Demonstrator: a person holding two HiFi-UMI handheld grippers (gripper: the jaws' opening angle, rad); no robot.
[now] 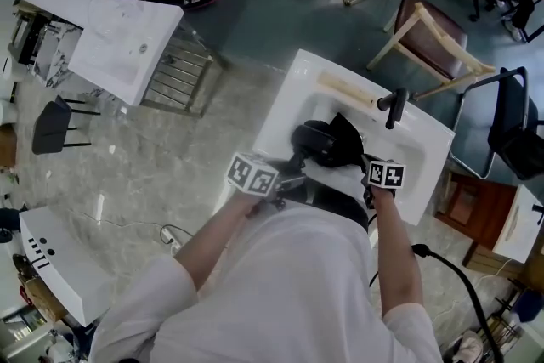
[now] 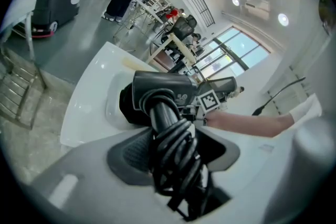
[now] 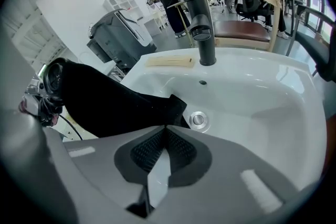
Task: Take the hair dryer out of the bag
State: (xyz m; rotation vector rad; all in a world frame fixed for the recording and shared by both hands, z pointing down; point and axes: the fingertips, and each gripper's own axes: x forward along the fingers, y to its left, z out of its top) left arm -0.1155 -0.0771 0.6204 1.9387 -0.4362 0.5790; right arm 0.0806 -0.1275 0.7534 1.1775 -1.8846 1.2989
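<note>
The sink (image 3: 273, 92) lies open in its right half — bare white basin around the drain (image 3: 198, 119). The black bag (image 3: 105, 102) fills the left side, with the hair dryer (image 2: 163, 93) at its left end. At the far rim the faucet (image 3: 198, 13) stands upright — a chair (image 1: 432, 36) stands close behind.

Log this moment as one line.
left gripper: shut on hair dryer handle | right gripper: shut on bag edge | bag: over sink
</note>
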